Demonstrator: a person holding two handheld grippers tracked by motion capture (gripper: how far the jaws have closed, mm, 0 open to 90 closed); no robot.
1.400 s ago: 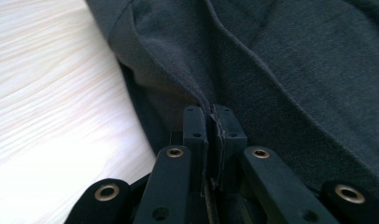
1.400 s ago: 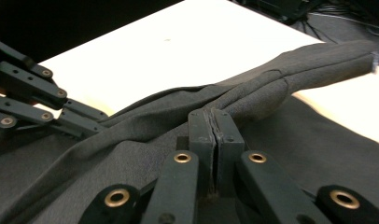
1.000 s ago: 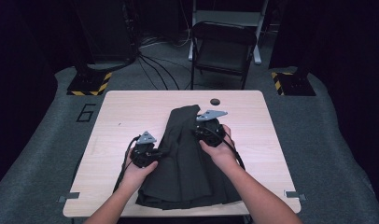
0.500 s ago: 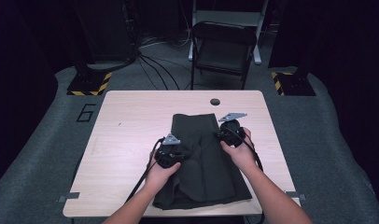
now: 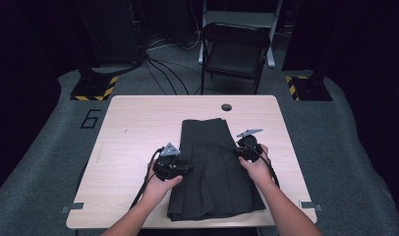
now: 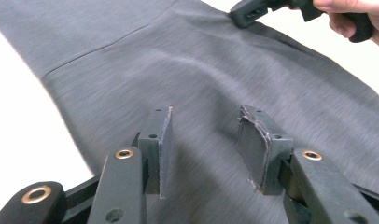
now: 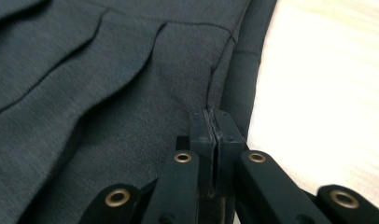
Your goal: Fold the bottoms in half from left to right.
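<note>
A dark grey pleated skirt [image 5: 212, 172] lies flat on the light wooden table [image 5: 138, 123], waistband toward the far side. My left gripper [image 5: 187, 169] hovers at the skirt's left edge. In the left gripper view, my left gripper [image 6: 204, 140] has just been opening its jaws; they stand apart over the skirt [image 6: 178, 60] with nothing pinched. My right gripper [image 5: 238, 150] sits at the skirt's right edge. In the right gripper view, my right gripper [image 7: 213, 116] is shut on the skirt [image 7: 108, 93] near its side seam, beside bare table [image 7: 327, 93]. The right gripper [image 6: 253, 11] also shows far off in the left gripper view.
The table has a small round hole [image 5: 226, 107] near its far edge. A dark folding chair [image 5: 234, 49] stands behind the table. Yellow-and-black striped bases [image 5: 94, 88] sit on the grey floor at both far corners. Bare table lies left of the skirt.
Both hands moved right and toward the near edge. The skirt went from a raised, bunched shape to lying flat. The left jaws opened and let go of the fabric.
</note>
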